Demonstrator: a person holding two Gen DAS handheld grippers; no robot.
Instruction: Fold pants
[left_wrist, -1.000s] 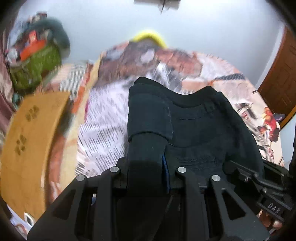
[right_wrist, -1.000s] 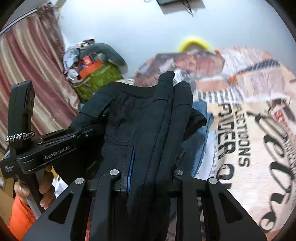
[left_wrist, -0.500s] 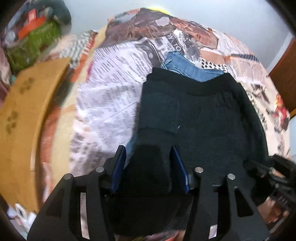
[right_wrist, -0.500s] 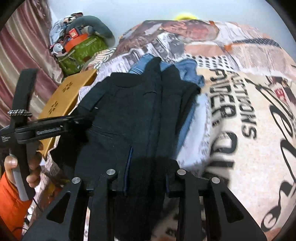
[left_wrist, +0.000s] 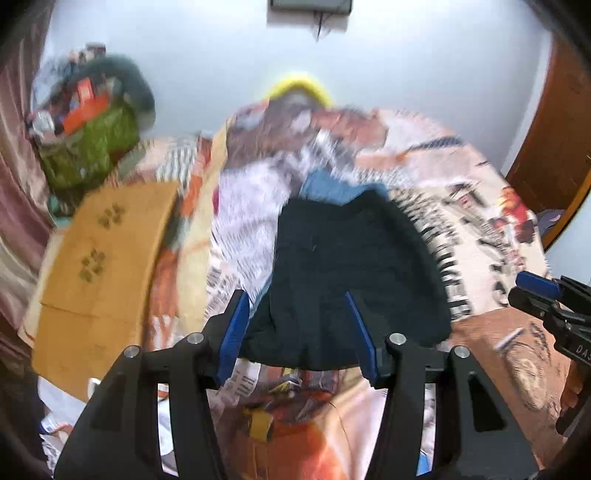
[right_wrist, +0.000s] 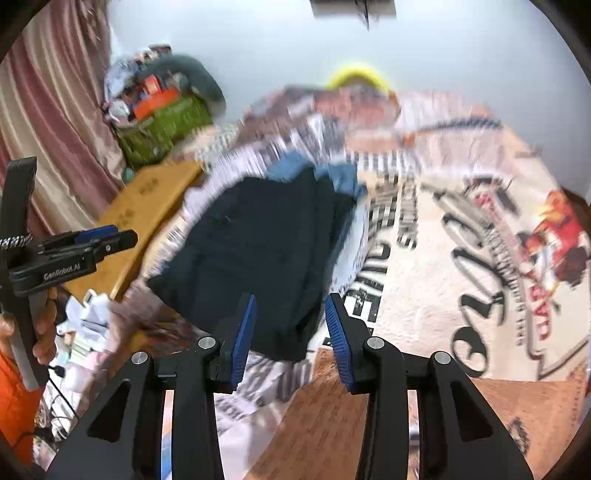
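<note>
The black pants (left_wrist: 354, 273) lie folded on the printed bedspread (left_wrist: 491, 229), on top of a blue denim garment (left_wrist: 332, 190). My left gripper (left_wrist: 299, 332) is open and empty, just short of the pants' near edge. In the right wrist view the pants (right_wrist: 266, 251) lie ahead of my right gripper (right_wrist: 290, 328), which is open and empty at their near right corner. The left gripper shows at the left of the right wrist view (right_wrist: 88, 240), and the right gripper at the right edge of the left wrist view (left_wrist: 535, 291).
A tan cardboard piece (left_wrist: 107, 266) lies left of the pants. A green bag with clutter (left_wrist: 88, 147) stands at the back left by a striped curtain (right_wrist: 48, 122). A yellow object (left_wrist: 299, 86) is at the bed's far end. A wooden door (left_wrist: 554, 147) is at right.
Both grippers let go of the black pants, opened and pulled back toward me. The pants were lowered onto the bed and now lie flat over the blue garment.
</note>
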